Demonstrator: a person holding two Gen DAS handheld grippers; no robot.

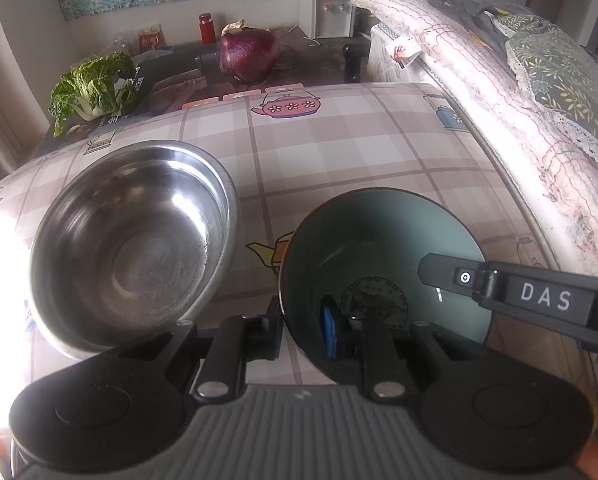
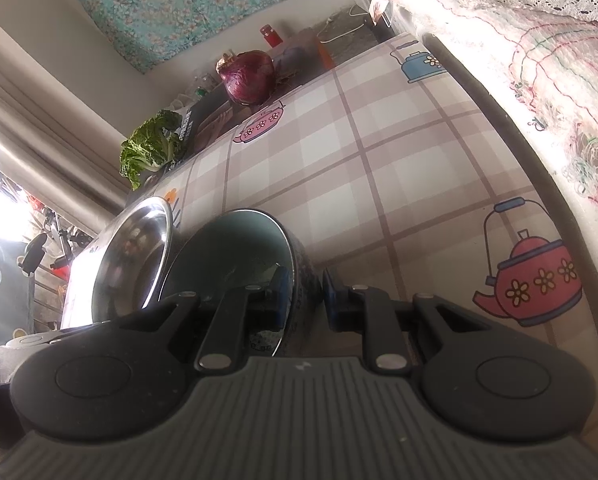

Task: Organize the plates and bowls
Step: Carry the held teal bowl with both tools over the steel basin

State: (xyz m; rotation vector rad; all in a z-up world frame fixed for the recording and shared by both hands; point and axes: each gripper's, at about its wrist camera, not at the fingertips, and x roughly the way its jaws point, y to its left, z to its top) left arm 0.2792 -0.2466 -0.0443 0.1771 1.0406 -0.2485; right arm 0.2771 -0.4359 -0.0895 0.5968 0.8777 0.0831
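Observation:
A green ceramic bowl (image 1: 379, 248) stands on the checked tablecloth (image 1: 339, 152), just right of a larger steel bowl (image 1: 131, 248). My left gripper (image 1: 303, 332) is shut on the green bowl's near rim, one blue pad inside and one outside. From the right, a black finger (image 1: 451, 276) of the right gripper reaches over the opposite rim. In the right wrist view the right gripper (image 2: 305, 300) is shut on the green bowl's (image 2: 235, 248) wall, with the steel bowl (image 2: 131, 260) close behind it. I cannot tell whether the green bowl rests on the cloth or is lifted.
A purple onion (image 1: 249, 54), a leafy green (image 1: 93, 90) and a red bottle (image 1: 206, 28) sit on a dark surface beyond the table's far edge. Folded blankets (image 1: 499, 92) run along the right side. A water dispenser (image 1: 329, 4) stands at the back.

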